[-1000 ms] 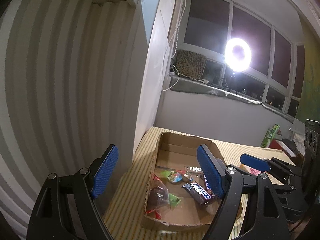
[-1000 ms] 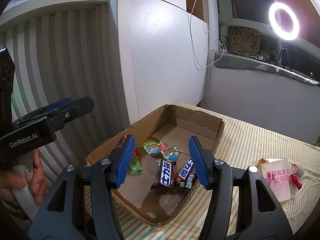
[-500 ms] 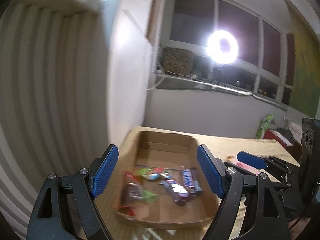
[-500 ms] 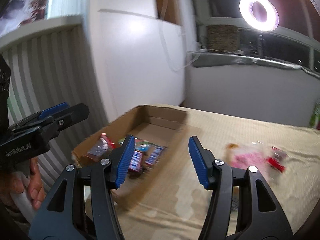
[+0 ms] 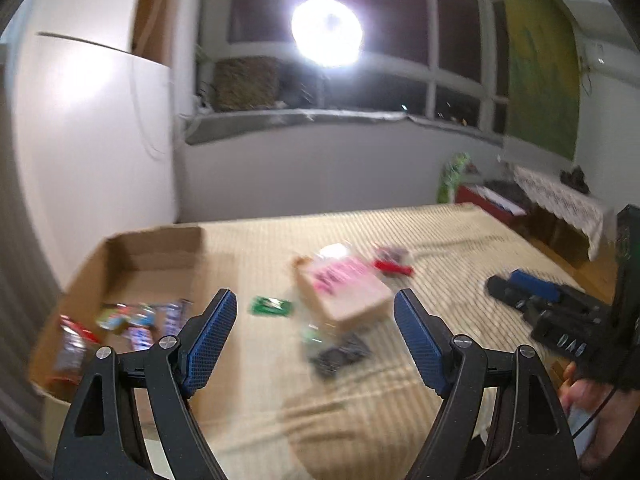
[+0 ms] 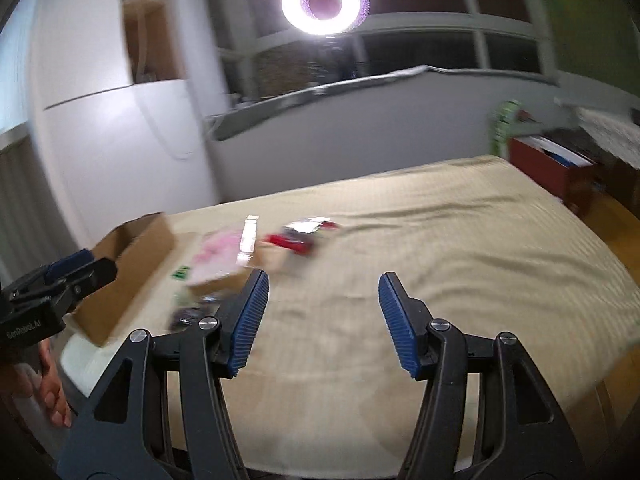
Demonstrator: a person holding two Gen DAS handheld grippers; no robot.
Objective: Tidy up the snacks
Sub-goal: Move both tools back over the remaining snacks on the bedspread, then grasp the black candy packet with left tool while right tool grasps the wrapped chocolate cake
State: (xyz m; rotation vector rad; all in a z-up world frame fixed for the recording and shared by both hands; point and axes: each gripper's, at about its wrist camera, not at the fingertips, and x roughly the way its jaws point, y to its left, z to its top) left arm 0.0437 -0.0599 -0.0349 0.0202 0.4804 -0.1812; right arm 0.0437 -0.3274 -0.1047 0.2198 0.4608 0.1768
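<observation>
Your left tongs (image 5: 314, 338) hung wide open and empty above the striped bed (image 5: 440, 248), with the box (image 5: 156, 240) at their left holding several blurred snack bars (image 5: 136, 320). Ahead of them lay a pink packet (image 5: 340, 284), with a small green packet (image 5: 270, 306) near its left, a dark wrapper (image 5: 340, 354) close in front of it and a red wrapper (image 5: 390, 262) just beyond it, all loose on the bed outside the box. Your right tongs (image 6: 322, 314) were likewise spread open and empty over bare bedding, well to the right of the snacks and box.
</observation>
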